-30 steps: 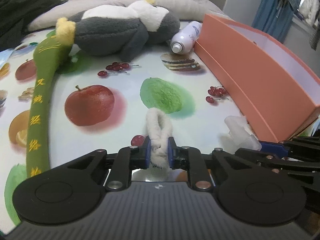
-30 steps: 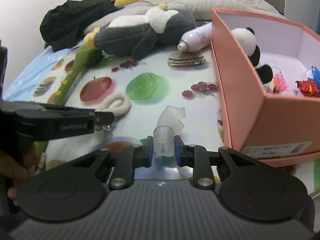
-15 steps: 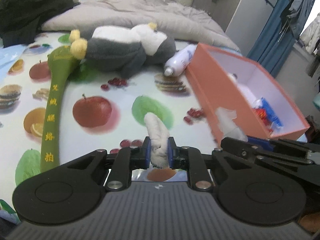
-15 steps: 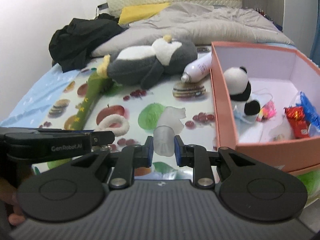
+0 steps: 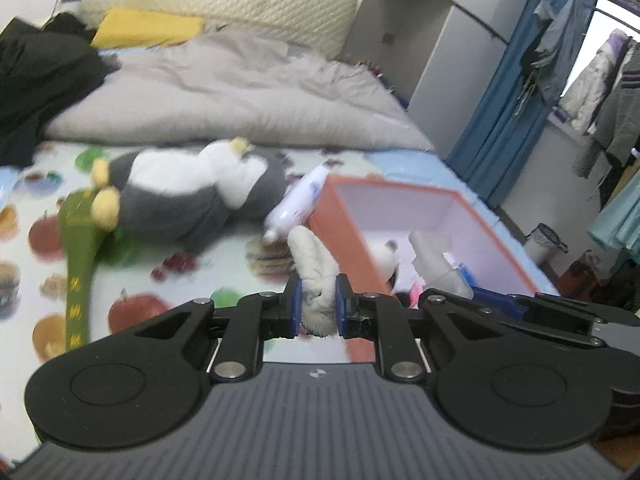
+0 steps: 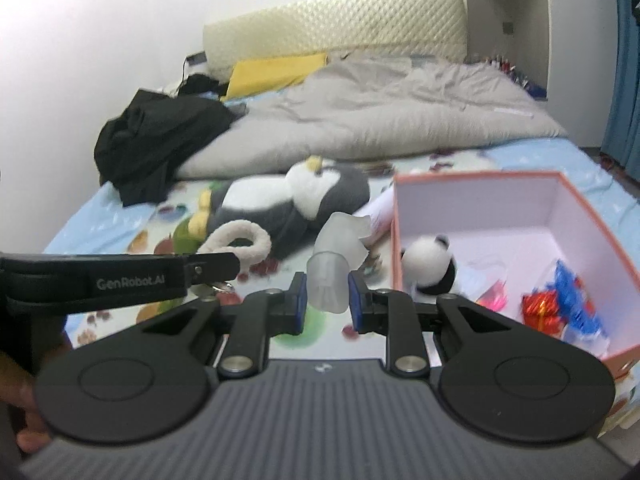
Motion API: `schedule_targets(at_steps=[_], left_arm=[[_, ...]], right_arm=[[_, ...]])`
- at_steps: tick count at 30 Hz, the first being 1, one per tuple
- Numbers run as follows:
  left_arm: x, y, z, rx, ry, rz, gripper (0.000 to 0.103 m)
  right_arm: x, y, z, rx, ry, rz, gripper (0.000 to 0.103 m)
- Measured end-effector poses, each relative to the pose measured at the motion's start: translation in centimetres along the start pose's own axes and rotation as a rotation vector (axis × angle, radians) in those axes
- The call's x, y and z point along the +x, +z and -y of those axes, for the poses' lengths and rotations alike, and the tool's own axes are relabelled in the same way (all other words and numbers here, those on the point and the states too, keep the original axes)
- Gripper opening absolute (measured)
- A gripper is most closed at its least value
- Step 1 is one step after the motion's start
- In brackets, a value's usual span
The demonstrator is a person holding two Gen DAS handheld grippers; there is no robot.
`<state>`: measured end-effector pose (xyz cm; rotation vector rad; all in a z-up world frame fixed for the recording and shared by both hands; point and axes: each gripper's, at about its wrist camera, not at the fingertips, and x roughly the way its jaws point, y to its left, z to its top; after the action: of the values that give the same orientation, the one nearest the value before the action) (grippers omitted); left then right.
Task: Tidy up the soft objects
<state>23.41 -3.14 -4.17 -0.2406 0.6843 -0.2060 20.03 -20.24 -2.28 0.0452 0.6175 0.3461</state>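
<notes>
My left gripper [image 5: 317, 307] is shut on a fluffy white fabric ring [image 5: 316, 272], lifted above the fruit-print bed sheet. From the right wrist view the same ring [image 6: 240, 240] hangs at the tip of the left gripper's black arm. My right gripper [image 6: 327, 304] is shut on a translucent white soft piece [image 6: 336, 258], also raised; in the left wrist view that piece [image 5: 434, 264] shows to the right. The open orange box [image 6: 592, 216] stands at the right, with a small panda plush [image 6: 430, 268] and colourful bits inside. A large grey-and-white penguin plush [image 5: 188, 196] lies beyond.
A green padded stick with yellow characters [image 5: 78, 264] lies left of the penguin. A white spray bottle [image 5: 296, 204] rests against the box's far corner. A grey duvet [image 6: 400, 112], black clothes [image 6: 156, 140] and a yellow pillow [image 6: 276, 70] fill the bed's far end.
Both grippers have risen from the sheet with their objects still held. The views now look down into the orange box and farther across the bed.
</notes>
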Motion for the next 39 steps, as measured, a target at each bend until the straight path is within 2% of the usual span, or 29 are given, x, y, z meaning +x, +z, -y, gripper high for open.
schedule_targets(at_steps=[10, 17, 22, 30, 35, 39], left_arm=[[0.5, 5.5, 5.7, 0.054, -0.085, 0.054, 0.02], [3.8, 6.9, 9.6, 0.084, -0.134, 0.038, 0.02], [8.1, 6.0, 11.7, 0.086, -0.14, -0.029, 0.02], [15.9, 2.2, 12.3, 0.081, -0.131, -0.224, 0.02], [19.3, -0.1, 12.0, 0.078, -0.114, -0.31, 0.02], [20.6, -1.0, 11.5, 0.062, -0.115, -0.347, 0.021]], right_arm=[[-2.2, 4.4, 4.0, 0.026, -0.059, 0.08, 0.025], [-2.4, 5.0, 8.7, 0.075, -0.124, 0.08, 0.025], [-0.6, 4.0, 12.1, 0.118, -0.162, 0.013, 0.025], [3.6, 0.6, 16.4, 0.192, -0.184, -0.143, 0.026], [6.1, -1.4, 17.8, 0.214, -0.183, -0.222, 0.028], [7.1, -2.5, 18.6, 0.248, -0.171, -0.262, 0.032]])
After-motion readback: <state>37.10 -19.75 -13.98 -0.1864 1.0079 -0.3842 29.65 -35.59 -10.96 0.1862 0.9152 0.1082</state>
